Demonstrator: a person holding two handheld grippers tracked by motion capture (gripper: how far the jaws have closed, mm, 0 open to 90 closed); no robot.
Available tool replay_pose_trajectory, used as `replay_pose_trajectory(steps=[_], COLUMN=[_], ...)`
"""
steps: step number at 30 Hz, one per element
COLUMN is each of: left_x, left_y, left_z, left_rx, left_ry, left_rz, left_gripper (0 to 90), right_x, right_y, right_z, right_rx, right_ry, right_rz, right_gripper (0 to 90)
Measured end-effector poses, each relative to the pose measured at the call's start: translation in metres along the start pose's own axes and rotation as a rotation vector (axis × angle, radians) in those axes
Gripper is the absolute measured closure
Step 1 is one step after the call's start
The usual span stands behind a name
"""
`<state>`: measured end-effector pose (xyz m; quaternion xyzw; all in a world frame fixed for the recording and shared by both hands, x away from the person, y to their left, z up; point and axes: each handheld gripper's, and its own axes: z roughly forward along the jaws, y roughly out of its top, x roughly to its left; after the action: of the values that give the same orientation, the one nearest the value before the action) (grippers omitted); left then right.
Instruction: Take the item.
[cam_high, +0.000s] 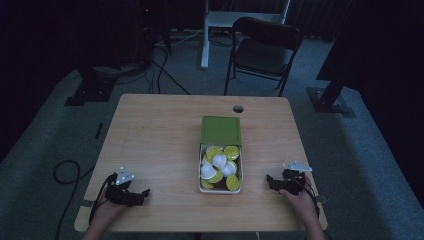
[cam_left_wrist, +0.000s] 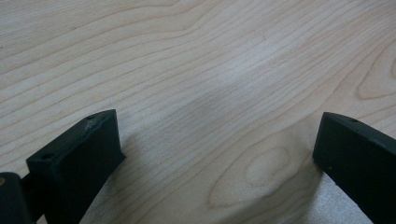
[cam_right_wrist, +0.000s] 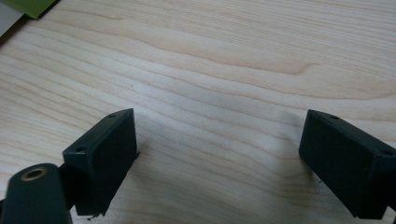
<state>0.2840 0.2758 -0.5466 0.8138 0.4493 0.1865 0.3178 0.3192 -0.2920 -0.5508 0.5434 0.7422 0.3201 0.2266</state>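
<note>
Capsules (cam_high: 220, 162), yellow-green and white, fill a white tray (cam_high: 201, 186) that sits in the middle of my wooden table (cam_high: 160, 130), toward its near edge. A green lid (cam_high: 220, 129) lies touching the tray's far end, partly over it.

Going left to right in the high view: my left gripper (cam_high: 142, 194) rests on the table near the near-left corner, well apart from the tray, its tips pointing right toward it. A grey three-cornered plate (cam_high: 125, 175) sits on top of it, and a dark cable (cam_high: 67, 172) trails off the table's left edge. Then comes the tray of capsules. Then my right gripper (cam_high: 270, 181) rests near the near-right edge, near the tray but not touching it, tips pointing left.

In the left gripper view, my left gripper (cam_left_wrist: 217, 140) has its jaws spread wide, with bare wood grain between them and nothing held.

In the right gripper view, my right gripper (cam_right_wrist: 219, 135) also has its jaws spread wide over bare wood, holding nothing. A corner of the green lid (cam_right_wrist: 32, 6) shows at the top left there.

Beyond the table stands a dark folding chair (cam_high: 265, 47).
</note>
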Motion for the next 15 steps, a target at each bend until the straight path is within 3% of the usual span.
replay_pose_trajectory(steps=[15], left_x=[0.0], left_y=[0.0], left_z=[0.0], left_rx=[0.001], left_ry=[-0.002], left_rz=[0.003], left_gripper=[1.0], right_x=[0.014], right_y=[0.001], right_z=[-0.004], right_rx=[0.019], right_ry=[-0.073], right_rz=[0.064], right_gripper=[10.9])
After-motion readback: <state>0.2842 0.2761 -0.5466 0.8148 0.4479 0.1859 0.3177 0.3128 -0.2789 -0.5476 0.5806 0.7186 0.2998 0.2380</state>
